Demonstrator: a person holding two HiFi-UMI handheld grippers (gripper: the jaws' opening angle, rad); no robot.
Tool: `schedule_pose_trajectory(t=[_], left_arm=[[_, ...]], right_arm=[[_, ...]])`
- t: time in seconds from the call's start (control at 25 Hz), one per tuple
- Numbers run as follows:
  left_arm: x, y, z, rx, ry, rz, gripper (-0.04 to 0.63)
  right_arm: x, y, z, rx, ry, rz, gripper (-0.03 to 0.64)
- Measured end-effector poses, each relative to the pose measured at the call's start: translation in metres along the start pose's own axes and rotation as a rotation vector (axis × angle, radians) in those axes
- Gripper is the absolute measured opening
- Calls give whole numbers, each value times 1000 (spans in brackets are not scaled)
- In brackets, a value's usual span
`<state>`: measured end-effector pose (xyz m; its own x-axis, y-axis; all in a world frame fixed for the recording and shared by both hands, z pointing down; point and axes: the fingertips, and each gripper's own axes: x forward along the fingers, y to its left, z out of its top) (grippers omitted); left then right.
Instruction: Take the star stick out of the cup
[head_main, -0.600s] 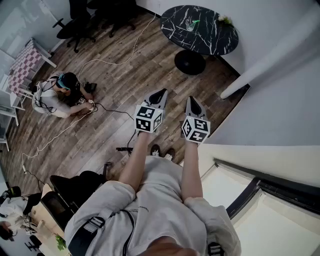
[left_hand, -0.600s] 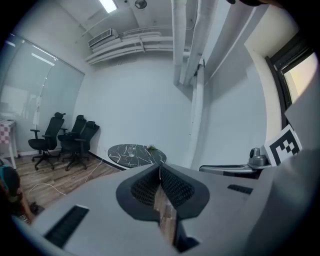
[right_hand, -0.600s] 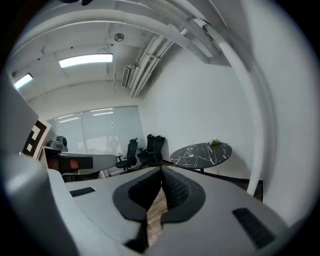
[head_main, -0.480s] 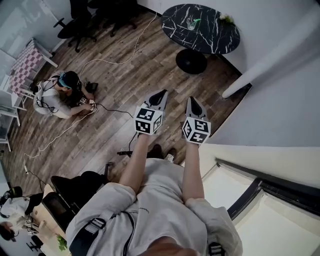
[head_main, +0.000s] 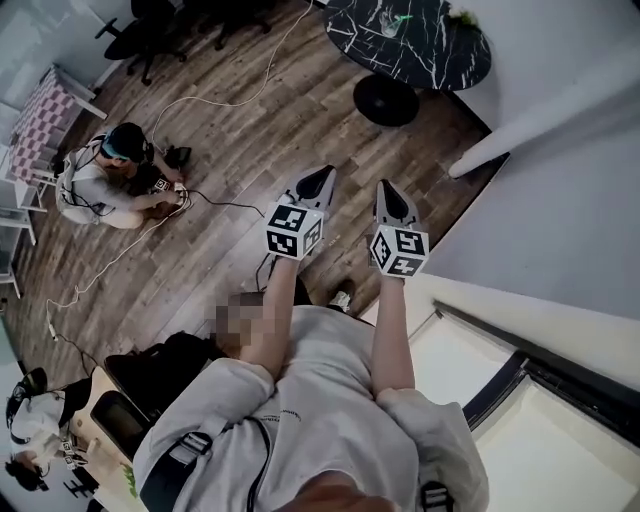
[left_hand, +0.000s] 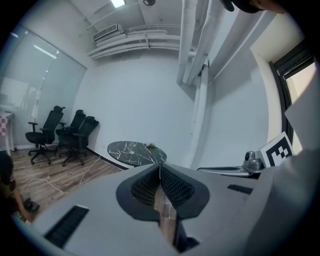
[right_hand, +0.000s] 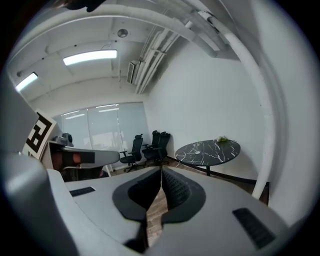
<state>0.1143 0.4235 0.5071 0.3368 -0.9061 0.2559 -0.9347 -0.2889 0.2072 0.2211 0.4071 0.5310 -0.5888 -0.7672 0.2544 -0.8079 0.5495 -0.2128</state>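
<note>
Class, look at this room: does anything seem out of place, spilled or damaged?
Nothing looks spilled or damaged. One untidy thing: a white cable trails loose across the wooden floor towards a person sitting there.

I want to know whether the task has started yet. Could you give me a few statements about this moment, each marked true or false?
1. The left gripper and the right gripper are both shut, with nothing between their jaws. True.
2. The round black table stands well away from both grippers, across the wooden floor. True.
3. The left gripper holds the star stick. False: it is empty. The cup, with something green in it, stands on the table.
4. Someone sits on a chair at the table. False: a person sits on the floor, away from the table.
</note>
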Motion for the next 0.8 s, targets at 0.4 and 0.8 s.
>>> schedule_pose_trajectory(t=[0.4, 0.8], left_arm=[[58, 91, 39, 57, 20, -157, 23], [97, 205, 75, -6, -7, -221, 23]], right_arm=[[106, 23, 23, 52, 1, -17, 37], [202, 63, 43, 168, -45, -31, 37]])
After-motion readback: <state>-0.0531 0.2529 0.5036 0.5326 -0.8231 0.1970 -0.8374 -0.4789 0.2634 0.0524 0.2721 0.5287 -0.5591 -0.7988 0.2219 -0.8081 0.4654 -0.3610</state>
